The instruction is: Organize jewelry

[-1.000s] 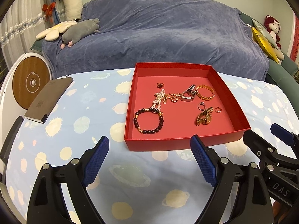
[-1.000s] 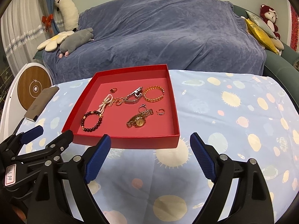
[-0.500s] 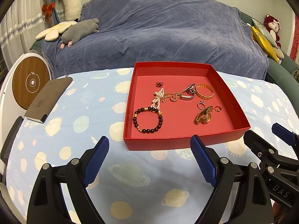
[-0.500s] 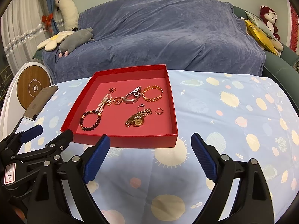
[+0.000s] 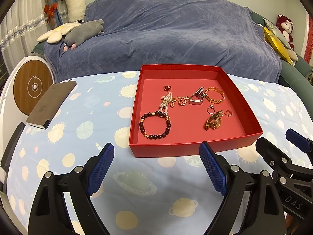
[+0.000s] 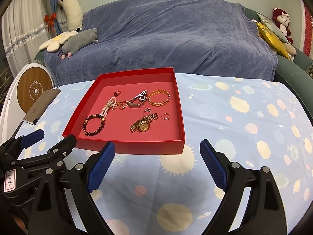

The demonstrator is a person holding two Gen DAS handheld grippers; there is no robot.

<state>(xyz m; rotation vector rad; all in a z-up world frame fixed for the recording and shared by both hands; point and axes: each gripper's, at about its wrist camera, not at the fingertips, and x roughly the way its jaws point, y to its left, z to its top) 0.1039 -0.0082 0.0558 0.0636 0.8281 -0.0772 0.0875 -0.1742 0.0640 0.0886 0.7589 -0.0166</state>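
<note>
A shallow red box (image 5: pixel 252 123) (image 6: pixel 176 98) stands on the planet-print tablecloth. In it lie a dark bead bracelet (image 5: pixel 155 125) (image 6: pixel 94 125), a pearl bracelet (image 5: pixel 165 101), a gold watch (image 5: pixel 213 120) (image 6: pixel 143 125), a gold chain bangle (image 5: pixel 214 97) (image 6: pixel 158 100), a silver watch (image 5: pixel 197 98), and small rings. My left gripper (image 5: pixel 156 168) is open and empty, just in front of the box. My right gripper (image 6: pixel 156 166) is open and empty, in front of the box's right corner.
A grey flat case (image 5: pixel 51 103) lies at the table's left edge beside a round white-and-wood device (image 5: pixel 32 86). A blue-covered sofa (image 5: pixel 166 35) with plush toys stands behind the table.
Both grippers have drawn back and up slightly, so the box sits a little farther off. The jewelry has not moved.
</note>
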